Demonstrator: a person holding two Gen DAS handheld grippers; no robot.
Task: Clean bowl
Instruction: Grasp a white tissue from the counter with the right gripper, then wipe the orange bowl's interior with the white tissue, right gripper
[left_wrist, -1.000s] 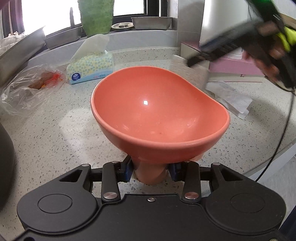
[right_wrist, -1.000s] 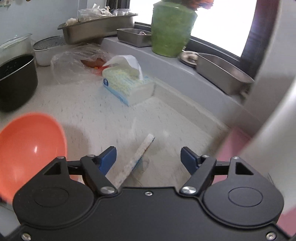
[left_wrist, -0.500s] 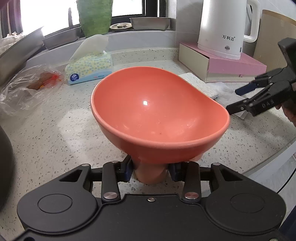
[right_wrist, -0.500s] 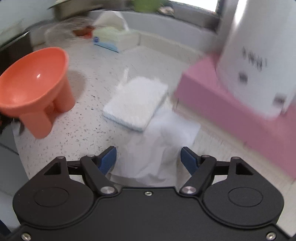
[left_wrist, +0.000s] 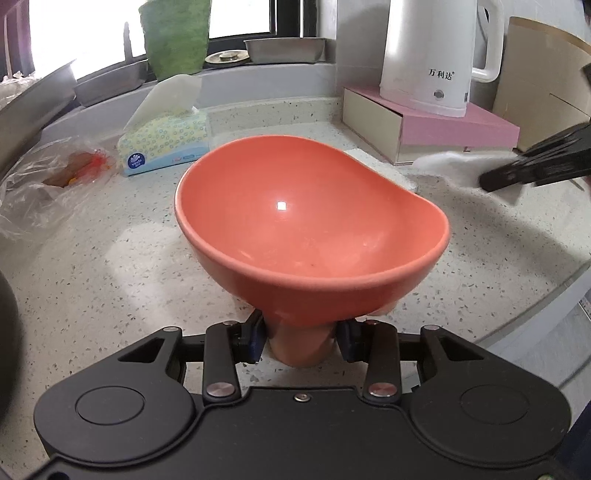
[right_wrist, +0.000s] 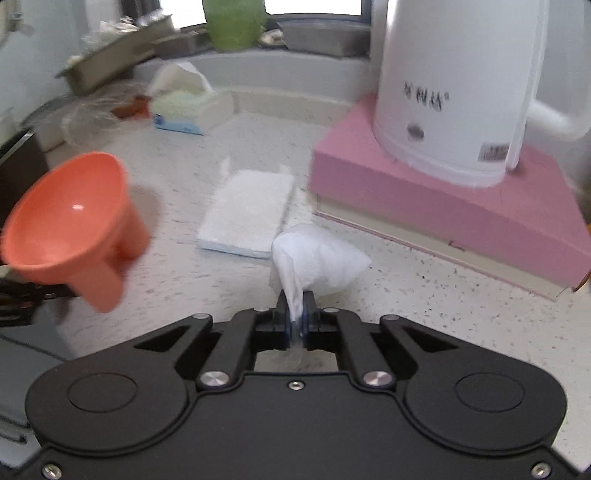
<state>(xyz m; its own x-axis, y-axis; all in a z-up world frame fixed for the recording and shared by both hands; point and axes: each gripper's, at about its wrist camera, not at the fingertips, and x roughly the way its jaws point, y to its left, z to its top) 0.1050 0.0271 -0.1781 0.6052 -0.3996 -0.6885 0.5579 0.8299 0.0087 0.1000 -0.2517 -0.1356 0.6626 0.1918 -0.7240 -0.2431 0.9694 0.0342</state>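
An orange footed bowl (left_wrist: 306, 221) is held tilted above the speckled counter, its inside facing the left wrist camera. My left gripper (left_wrist: 301, 336) is shut on the bowl's stubby foot. In the right wrist view the bowl (right_wrist: 74, 221) hangs at the left. My right gripper (right_wrist: 295, 314) has its jaws closing tight on a crumpled white tissue (right_wrist: 321, 258), and the pads pinch its gathered end. From the left wrist view that gripper (left_wrist: 491, 181) shows blurred at the right of the bowl, with the tissue (left_wrist: 443, 162) sticking out of it.
A white sponge pad (right_wrist: 247, 210) lies on the counter beyond the tissue. A white kettle (right_wrist: 454, 92) stands on a pink box (right_wrist: 443, 206) at the right. A tissue box (left_wrist: 162, 147) and a plastic bag (left_wrist: 48, 184) sit far left. The counter edge (left_wrist: 535, 295) runs at the right.
My right gripper swung from the tissue box side toward the pink box, went from open to shut on the white tissue and bunched it up. The left gripper and bowl stayed put.
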